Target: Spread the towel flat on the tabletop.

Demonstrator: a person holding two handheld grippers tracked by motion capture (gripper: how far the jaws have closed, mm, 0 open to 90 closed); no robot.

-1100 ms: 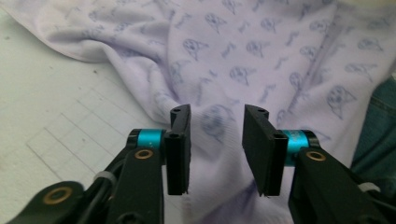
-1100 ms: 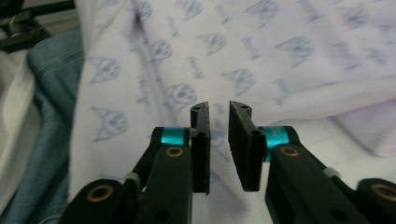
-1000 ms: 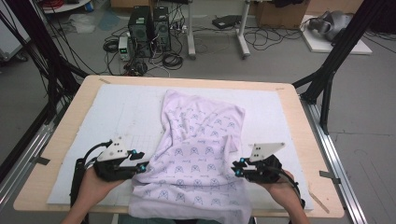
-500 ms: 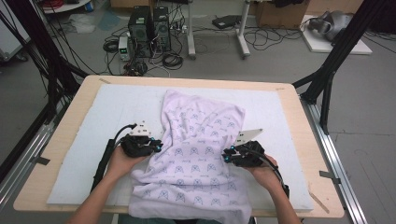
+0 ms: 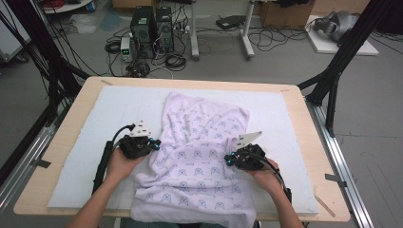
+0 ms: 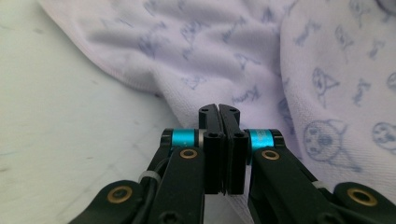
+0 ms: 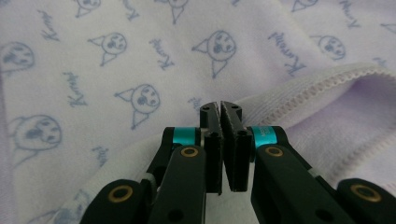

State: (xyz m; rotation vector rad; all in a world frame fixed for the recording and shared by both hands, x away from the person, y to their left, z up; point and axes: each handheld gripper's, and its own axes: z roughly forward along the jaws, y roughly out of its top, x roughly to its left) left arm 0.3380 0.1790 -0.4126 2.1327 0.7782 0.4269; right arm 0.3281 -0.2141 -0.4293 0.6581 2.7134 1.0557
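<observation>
Moved: both hands have slid inward and forward since the earlier pictures, from the near corners of the cloth to its two side edges, and both sets of jaws have just been closing.
Cloth: a pale purple cloth (image 5: 199, 156) with little blue cat faces lies rumpled in the middle of the tabletop (image 5: 66, 137), on a white mat (image 5: 95, 114). Its near end hangs a bit over the front edge.
Left hand-held gripper (image 5: 153, 142): it sits at the left edge of the cloth. In the left gripper view the jaws are pressed together right at the cloth's edge (image 6: 154, 81). I cannot tell if any cloth is pinched between them.
Right hand-held gripper (image 5: 229, 159): it sits at the right edge of the cloth. In the right gripper view the jaws are squeezed together at the stitched hem (image 7: 322, 84), with the tips against the fabric. I cannot tell if they pinch it.
</observation>
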